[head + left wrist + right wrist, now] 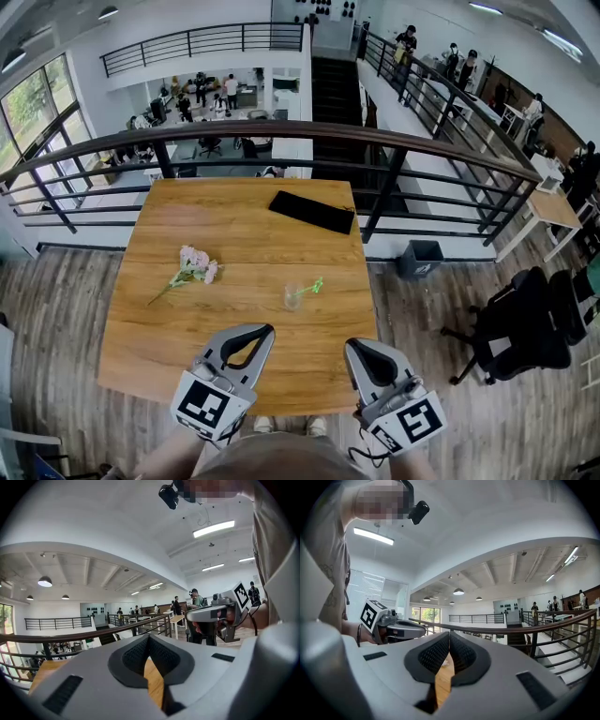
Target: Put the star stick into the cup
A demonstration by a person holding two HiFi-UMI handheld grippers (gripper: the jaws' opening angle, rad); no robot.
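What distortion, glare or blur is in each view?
Head view: fisheye bows the railing; soft, even daylight on the table. Left gripper view: dark rounded corners; the ceiling lamp is overexposed. Right gripper view: same dark corners; the strip light glares.

left hand-held gripper (pixel 265 329) | right hand-held gripper (pixel 352 344): grey shells, black dimpled pads (pixel 433 656), black-white marker cubes (pixel 204 403)

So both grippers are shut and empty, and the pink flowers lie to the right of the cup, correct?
Not quite. The head view shows the pink flowers lying to the left of the cup, not the right. The rest holds: the left gripper and the right gripper are both shut and empty.
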